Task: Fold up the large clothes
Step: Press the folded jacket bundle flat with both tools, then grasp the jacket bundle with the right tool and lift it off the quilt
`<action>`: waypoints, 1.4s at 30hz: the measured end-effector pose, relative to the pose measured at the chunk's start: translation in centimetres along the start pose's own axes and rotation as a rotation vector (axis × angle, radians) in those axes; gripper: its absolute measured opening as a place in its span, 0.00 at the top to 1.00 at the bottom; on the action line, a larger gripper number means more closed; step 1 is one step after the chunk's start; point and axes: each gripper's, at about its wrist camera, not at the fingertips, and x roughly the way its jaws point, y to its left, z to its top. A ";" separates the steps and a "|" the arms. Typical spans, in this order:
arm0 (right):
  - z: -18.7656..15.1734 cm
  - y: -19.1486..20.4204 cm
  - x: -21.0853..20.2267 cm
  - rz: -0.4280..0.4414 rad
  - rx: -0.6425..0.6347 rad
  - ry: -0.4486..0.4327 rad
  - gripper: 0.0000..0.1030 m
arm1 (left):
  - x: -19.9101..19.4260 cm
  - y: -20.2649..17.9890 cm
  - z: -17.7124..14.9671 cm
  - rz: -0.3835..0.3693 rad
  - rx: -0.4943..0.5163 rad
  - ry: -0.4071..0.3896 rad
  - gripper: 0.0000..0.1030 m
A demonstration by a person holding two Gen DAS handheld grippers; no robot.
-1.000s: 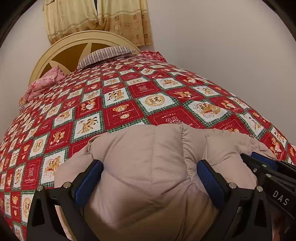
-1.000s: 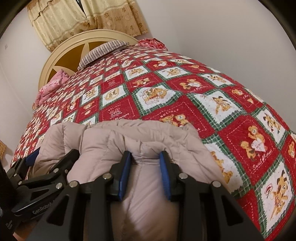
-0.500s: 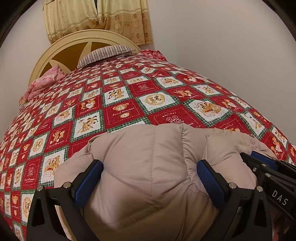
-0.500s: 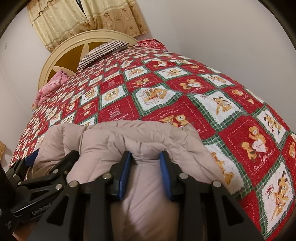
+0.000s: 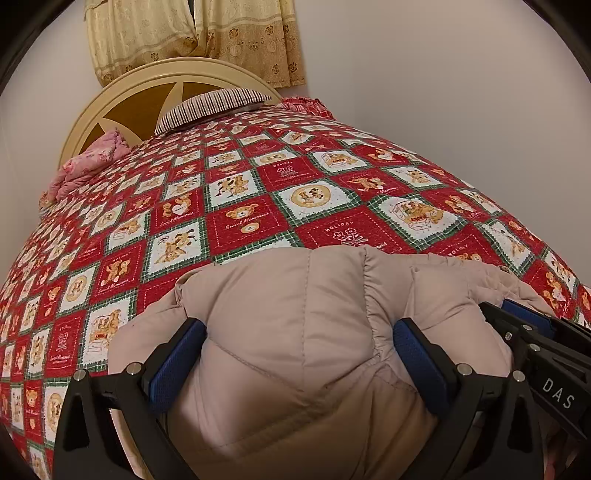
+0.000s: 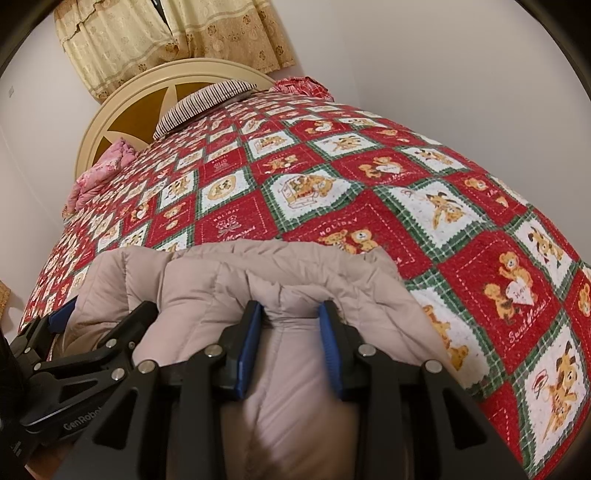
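Note:
A beige puffer jacket [image 5: 288, 332] lies bunched at the near edge of the bed, also seen in the right wrist view [image 6: 258, 280]. My left gripper [image 5: 299, 343] stands wide, its blue pads pressing either side of a thick bulge of the jacket. My right gripper [image 6: 290, 321] is closed to a narrow gap on a fold of the jacket. The right gripper shows at the right edge of the left wrist view [image 5: 535, 332]; the left gripper shows at the left of the right wrist view [image 6: 74, 332].
The bed carries a red, white and green teddy-bear quilt [image 5: 258, 206]. A striped pillow [image 5: 214, 107] and a pink blanket [image 5: 88, 162] lie by the cream headboard [image 5: 147, 92]. A wall [image 5: 443, 92] runs along the bed's right side; curtains [image 5: 192, 33] hang behind.

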 end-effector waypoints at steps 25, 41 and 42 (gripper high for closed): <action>0.1 -1.0 0.7 0.053 0.039 0.006 0.65 | -0.5 0.3 0.1 -0.018 0.004 0.017 0.01; -0.9 -5.4 -5.1 0.098 -0.071 0.060 0.00 | -8.0 9.4 -8.5 -0.306 -0.211 -0.044 0.01; -1.2 -6.4 -5.2 0.128 -0.045 0.070 0.00 | -7.8 9.3 -8.5 -0.327 -0.221 -0.041 0.01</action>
